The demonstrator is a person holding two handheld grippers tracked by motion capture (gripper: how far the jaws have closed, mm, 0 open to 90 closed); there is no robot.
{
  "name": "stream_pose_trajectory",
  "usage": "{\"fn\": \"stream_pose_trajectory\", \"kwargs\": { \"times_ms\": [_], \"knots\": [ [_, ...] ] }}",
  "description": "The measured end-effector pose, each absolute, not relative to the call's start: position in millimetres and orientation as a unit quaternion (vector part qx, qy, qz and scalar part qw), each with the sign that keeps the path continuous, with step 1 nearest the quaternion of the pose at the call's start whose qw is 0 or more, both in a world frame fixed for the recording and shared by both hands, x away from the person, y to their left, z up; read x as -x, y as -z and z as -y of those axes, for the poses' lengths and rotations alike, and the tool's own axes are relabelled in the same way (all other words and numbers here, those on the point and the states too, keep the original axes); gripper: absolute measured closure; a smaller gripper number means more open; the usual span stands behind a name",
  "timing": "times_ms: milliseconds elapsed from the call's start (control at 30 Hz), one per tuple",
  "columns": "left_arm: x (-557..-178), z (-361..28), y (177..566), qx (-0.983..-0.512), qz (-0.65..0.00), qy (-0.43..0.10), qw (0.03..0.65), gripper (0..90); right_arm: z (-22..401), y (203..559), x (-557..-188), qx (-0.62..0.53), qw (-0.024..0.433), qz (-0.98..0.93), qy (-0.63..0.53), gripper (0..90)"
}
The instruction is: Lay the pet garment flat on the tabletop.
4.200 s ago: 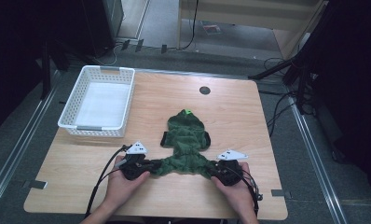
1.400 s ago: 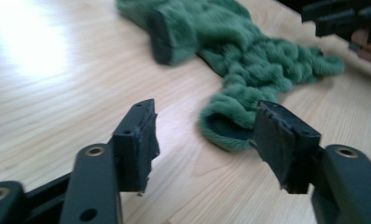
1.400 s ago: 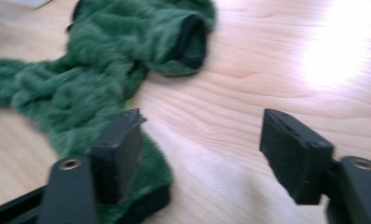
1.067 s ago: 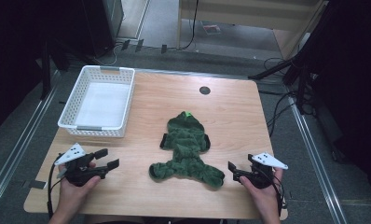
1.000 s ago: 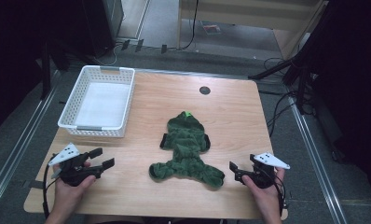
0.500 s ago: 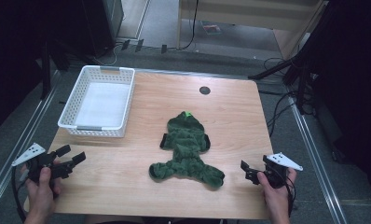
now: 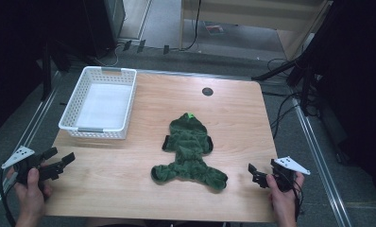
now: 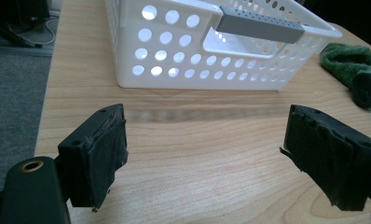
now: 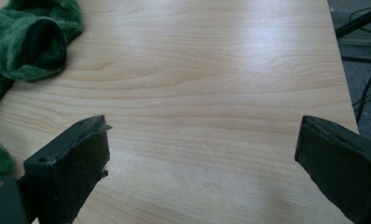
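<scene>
A green fleece pet garment (image 7: 190,153) lies flat on the wooden desk (image 7: 243,123), midway between its side edges and nearer the front edge. The left gripper (image 7: 63,161) is at the front-left corner, jaws spread and empty, well apart from the garment; a white perforated basket (image 7: 84,129) stands near the left edge. The right gripper (image 7: 255,175), at the front-right corner, is also spread and empty, near the garment's leg.

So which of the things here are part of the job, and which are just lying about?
In the job:
green fleece garment
left claw, open
right claw, open

Lying about:
white basket
floor cables
</scene>
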State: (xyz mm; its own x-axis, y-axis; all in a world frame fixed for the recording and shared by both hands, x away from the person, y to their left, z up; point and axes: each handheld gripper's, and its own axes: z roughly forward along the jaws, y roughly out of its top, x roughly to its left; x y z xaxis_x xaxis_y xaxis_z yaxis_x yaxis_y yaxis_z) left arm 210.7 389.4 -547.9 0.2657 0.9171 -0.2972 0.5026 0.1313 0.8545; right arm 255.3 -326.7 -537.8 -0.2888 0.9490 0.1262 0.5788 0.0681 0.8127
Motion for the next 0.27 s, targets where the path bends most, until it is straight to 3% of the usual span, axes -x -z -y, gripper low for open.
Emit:
{"fn": "stream_pose_trajectory", "kwargs": {
  "times_ms": [267],
  "knots": [
    [-213.7, -380.6, 549.7, -0.646, -0.557, -0.214, 0.476, 13.5, 321.1, 542.4, -256.0, -0.545, 0.222, -0.703, -0.400, 4.1]
  ]
}}
